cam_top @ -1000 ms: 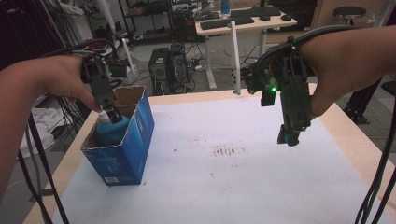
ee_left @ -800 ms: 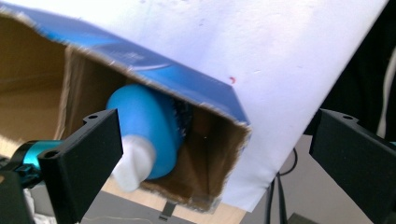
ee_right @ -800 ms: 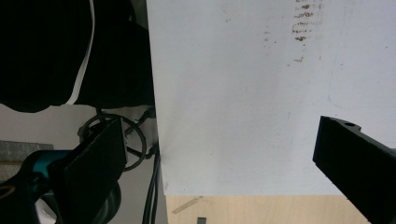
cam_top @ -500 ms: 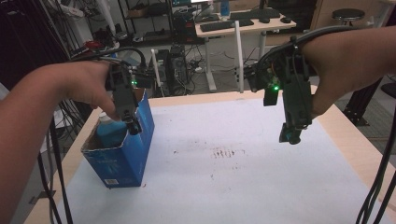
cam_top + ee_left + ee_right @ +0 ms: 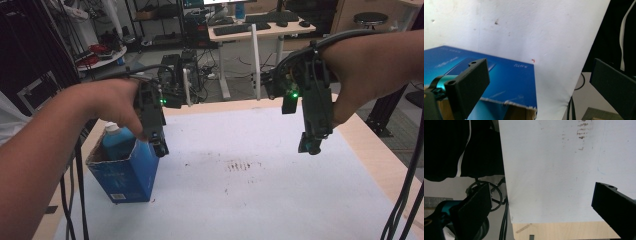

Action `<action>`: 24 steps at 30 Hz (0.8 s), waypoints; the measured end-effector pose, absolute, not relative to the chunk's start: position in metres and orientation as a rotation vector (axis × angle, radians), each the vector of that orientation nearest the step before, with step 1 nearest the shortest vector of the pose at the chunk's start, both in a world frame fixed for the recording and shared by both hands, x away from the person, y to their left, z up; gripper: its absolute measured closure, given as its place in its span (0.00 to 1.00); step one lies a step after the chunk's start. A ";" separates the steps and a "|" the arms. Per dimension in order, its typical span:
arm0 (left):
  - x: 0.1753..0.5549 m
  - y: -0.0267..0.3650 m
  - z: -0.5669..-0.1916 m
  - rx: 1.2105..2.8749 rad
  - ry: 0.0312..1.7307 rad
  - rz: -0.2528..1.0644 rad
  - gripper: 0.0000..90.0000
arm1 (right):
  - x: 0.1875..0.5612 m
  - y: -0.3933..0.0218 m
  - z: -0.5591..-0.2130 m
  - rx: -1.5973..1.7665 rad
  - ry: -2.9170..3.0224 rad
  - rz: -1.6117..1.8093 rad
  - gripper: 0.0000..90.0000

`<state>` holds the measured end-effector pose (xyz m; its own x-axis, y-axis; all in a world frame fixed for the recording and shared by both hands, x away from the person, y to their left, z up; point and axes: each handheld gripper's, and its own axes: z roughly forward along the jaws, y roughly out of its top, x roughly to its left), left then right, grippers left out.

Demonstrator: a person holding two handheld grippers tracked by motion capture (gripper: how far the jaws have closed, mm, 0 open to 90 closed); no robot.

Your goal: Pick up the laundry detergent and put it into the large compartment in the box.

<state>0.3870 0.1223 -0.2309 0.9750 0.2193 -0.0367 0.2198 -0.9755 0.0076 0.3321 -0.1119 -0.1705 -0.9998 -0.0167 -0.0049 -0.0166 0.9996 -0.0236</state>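
Observation:
A blue cardboard box (image 5: pixel 125 175) stands open-topped at the table's left, with a blue bottle (image 5: pixel 116 140) with a white cap upright inside it. My left gripper (image 5: pixel 160 148) hangs point-down at the box's upper right corner, beside the bottle and apart from it. In the left gripper view my left gripper (image 5: pixel 539 67) has its jaws spread wide; they have just been opening and nothing is between them, with the blue box (image 5: pixel 504 75) below. My right gripper (image 5: pixel 310 146) hovers above the table's right side. In the right gripper view, my right gripper (image 5: pixel 541 192) is open and empty.
A white sheet (image 5: pixel 260 200) covers the wooden table (image 5: pixel 372 155), with dark smudges (image 5: pixel 240 165) near its middle. Cables hang off the left and right edges. Behind the table stand a computer tower (image 5: pixel 175 70) and a desk (image 5: pixel 250 30).
My left gripper has moved right and slightly down, from above the bottle in the box to the box's right corner. The bottle stays in the box. The right gripper has kept still.

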 end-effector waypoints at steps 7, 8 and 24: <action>0.386 0.105 -0.241 3.134 0.294 -0.090 0.03 | 0.335 -0.113 -0.167 -0.021 3.132 -0.025 0.02; 0.387 0.103 -0.242 3.137 0.288 -0.090 0.03 | 0.336 -0.114 -0.167 -0.026 3.130 -0.024 0.02; 0.395 0.104 -0.250 3.136 0.307 -0.108 0.03 | 0.340 -0.116 -0.163 -0.013 3.127 -0.019 0.02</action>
